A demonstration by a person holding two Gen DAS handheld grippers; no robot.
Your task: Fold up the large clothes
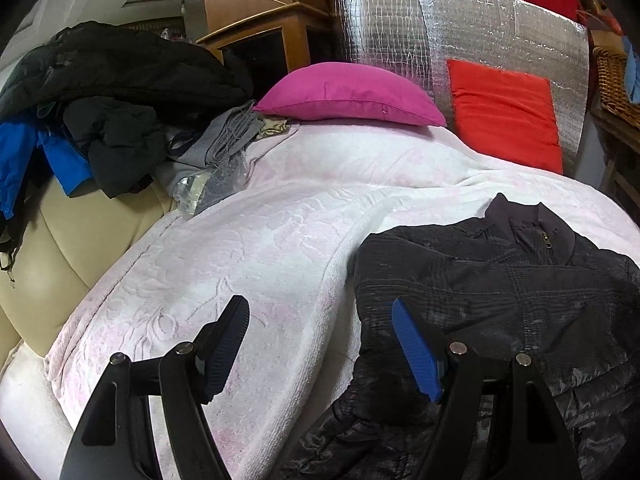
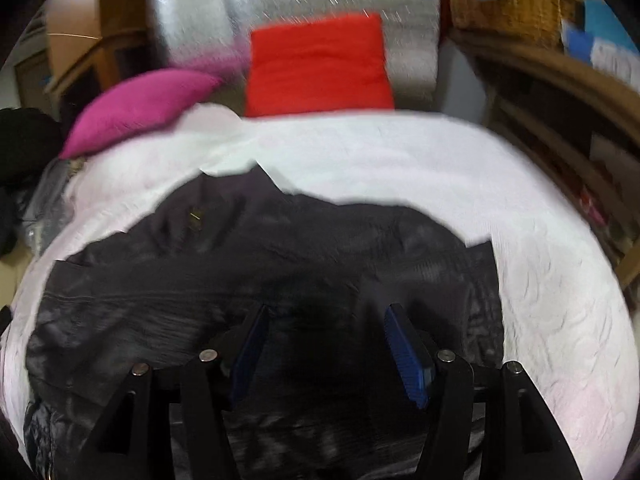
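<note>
A dark jacket [image 1: 500,280] lies spread on a white blanket [image 1: 260,240] that covers the bed, collar and zipper toward the pillows, one sleeve trailing down toward the near edge in the left wrist view. The left gripper [image 1: 320,344] hangs above the blanket just beside the jacket's left edge, its blue-padded fingers [image 1: 416,352] spread wide with nothing between them; the right-hand finger sits over the jacket's edge, the other over bare blanket. The right gripper [image 2: 324,344] is low over the jacket's lower middle, fingers likewise apart and holding nothing; whether the tips touch the fabric cannot be told, since that view is blurred. In the right wrist view the jacket [image 2: 260,264] fills the near half of the blanket [image 2: 540,280]. At the head of the bed a magenta pillow [image 1: 352,94] lies on the blanket, and a red cushion [image 1: 508,116] leans against a silver foil panel [image 1: 440,28] just beside it. To the left, a heap of dark clothes [image 1: 120,80] with a blue garment [image 1: 60,152] sits on a beige armchair [image 1: 60,248], and grey cloth [image 1: 216,140] spills from it onto the blanket's edge. A wicker basket [image 2: 508,4] stands on a shelf at the right
</note>
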